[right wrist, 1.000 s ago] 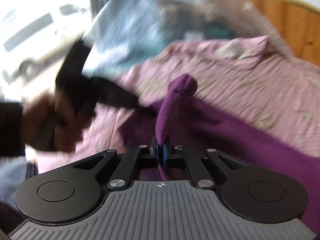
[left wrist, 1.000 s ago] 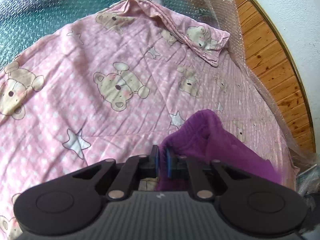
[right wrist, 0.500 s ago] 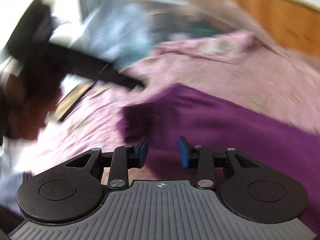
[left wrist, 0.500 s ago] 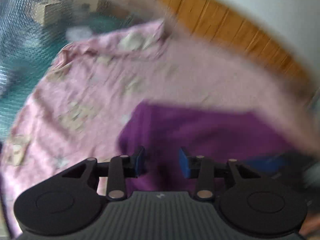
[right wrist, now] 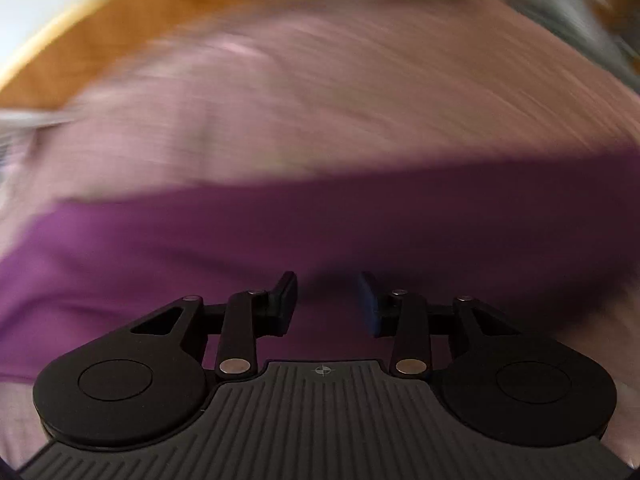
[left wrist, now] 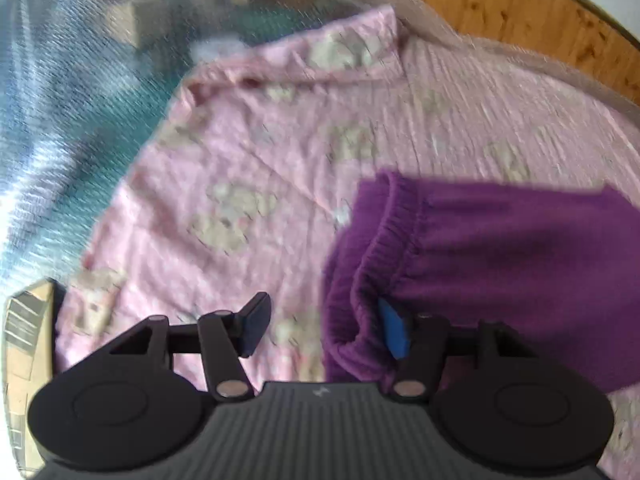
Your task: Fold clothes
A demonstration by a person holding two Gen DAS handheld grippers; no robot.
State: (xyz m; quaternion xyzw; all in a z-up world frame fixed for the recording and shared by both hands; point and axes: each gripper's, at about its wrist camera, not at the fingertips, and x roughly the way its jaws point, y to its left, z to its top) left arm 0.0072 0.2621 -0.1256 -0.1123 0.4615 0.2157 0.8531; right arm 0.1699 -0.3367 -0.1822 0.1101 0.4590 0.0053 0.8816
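A purple garment (left wrist: pixel 500 264) with a ribbed elastic band lies flat on a pink bear-print sheet (left wrist: pixel 248 168). My left gripper (left wrist: pixel 324 326) is open just above the sheet; the garment's banded edge bulges between its jaws and hides part of the right finger. In the blurred right wrist view the same purple garment (right wrist: pixel 280 232) stretches across the frame. My right gripper (right wrist: pixel 327 304) is open and empty close over the purple cloth.
The sheet covers a bed with a wooden surround (left wrist: pixel 520 4) at the far right. Clear bubble wrap over teal fabric (left wrist: pixel 72 92) lies at the left. A cardboard box (left wrist: pixel 28 344) sits at the lower left edge.
Both grippers were shut on the purple garment a second ago and have opened; the garment now lies flat. The right view has swung round toward the wooden side.
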